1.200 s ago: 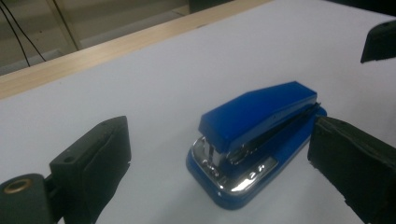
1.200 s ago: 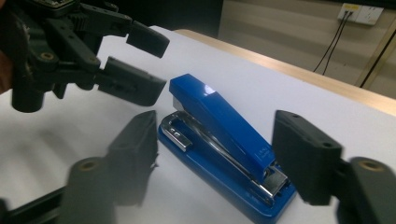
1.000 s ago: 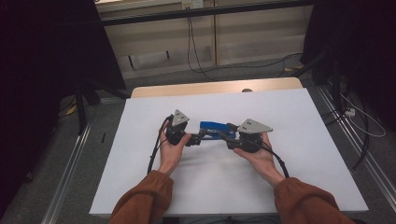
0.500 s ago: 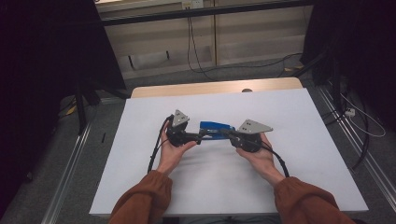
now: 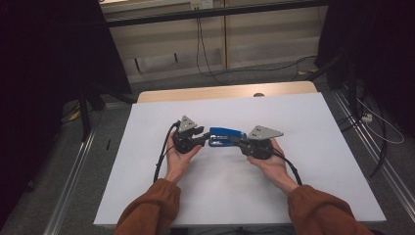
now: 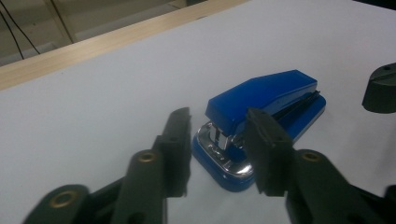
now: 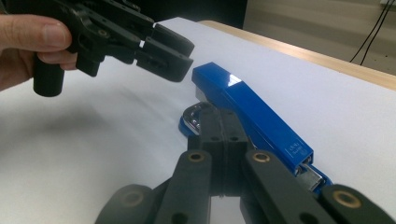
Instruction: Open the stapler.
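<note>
White table (image 5: 313, 147), blue stapler (image 5: 226, 135) on it

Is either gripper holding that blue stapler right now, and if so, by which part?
Nothing is held. The right gripper is shut, jaws together beside the stapler. The left gripper has just been closing, its jaws apart at the stapler's front end without pressing it.

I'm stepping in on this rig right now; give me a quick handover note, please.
Left claw: open, jaws have just been closing, nothing between them; poised at the stapler's front end.
Right claw: shut, empty, alongside the stapler.
Stapler: blue, closed, lying flat on the table between the claws.
Done: both claws are at it.
Left: grip it; neither claw holds it yet.
</note>
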`<state>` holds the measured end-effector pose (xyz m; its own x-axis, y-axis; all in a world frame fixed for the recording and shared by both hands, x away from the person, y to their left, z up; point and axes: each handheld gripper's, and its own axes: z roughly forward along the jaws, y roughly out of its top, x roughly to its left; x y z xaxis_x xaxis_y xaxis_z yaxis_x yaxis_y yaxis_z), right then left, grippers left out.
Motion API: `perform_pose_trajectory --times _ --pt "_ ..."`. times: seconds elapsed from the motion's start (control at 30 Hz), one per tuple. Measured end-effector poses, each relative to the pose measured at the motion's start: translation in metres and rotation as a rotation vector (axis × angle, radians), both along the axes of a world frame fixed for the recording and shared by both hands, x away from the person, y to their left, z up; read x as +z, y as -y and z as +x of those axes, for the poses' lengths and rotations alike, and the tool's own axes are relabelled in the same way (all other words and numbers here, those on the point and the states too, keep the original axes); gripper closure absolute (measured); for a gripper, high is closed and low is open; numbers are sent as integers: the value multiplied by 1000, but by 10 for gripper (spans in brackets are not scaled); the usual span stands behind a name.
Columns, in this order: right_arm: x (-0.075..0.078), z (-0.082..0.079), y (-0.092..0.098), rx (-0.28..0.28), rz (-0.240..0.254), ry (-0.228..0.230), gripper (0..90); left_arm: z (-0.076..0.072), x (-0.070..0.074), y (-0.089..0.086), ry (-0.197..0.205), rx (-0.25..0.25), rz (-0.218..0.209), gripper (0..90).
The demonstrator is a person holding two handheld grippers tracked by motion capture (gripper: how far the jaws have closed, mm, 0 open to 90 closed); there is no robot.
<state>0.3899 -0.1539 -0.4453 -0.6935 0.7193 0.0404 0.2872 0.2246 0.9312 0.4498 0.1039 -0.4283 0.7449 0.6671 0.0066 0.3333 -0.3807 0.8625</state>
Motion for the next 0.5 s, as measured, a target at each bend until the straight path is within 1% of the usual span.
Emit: perform_pose_trajectory --times 0.03,0.07,0.1,0.17,0.2,0.23,0.27,0.3,0.33,0.37,0.4,0.43,0.47,0.5 --pt "0 0 0 0 1 -5 900 0 0 -1 -2 0 -12 687" --pt "0 0 -1 -3 -1 -10 900 0 1 -1 -2 -2 -12 730" --pt "0 1 -1 -4 -1 -14 900 -1 1 -1 -5 2 -9 757" --pt "0 2 -1 -5 -6 -32 900 -1 2 -2 -6 25 5 814" --pt "1 4 -1 -8 -5 -38 900 -2 2 -2 -6 33 1 851" --pt "3 5 -1 -7 -4 -39 900 -1 2 -2 -12 39 -14 894" --pt "4 6 -2 -8 -7 -35 900 0 1 -3 -22 39 -9 900" --pt "6 8 -4 -9 -11 -37 900 1 0 -2 -23 44 -5 900" --pt "7 9 -6 -6 -22 -39 900 2 -1 -2 -28 39 5 900" --pt "7 10 -9 -2 -35 -37 900 3 -3 -2 -31 39 5 900" --pt "8 12 -12 1 -42 -37 900 3 -4 -1 -32 35 18 900" --pt "9 14 -15 2 -41 -43 900 4 -4 -1 -32 36 24 900" --pt "9 17 -18 -1 -49 -47 900 4 -5 0 -33 35 23 900" --pt "10 19 -20 -2 -52 -43 900 5 -5 0 -35 35 28 900"
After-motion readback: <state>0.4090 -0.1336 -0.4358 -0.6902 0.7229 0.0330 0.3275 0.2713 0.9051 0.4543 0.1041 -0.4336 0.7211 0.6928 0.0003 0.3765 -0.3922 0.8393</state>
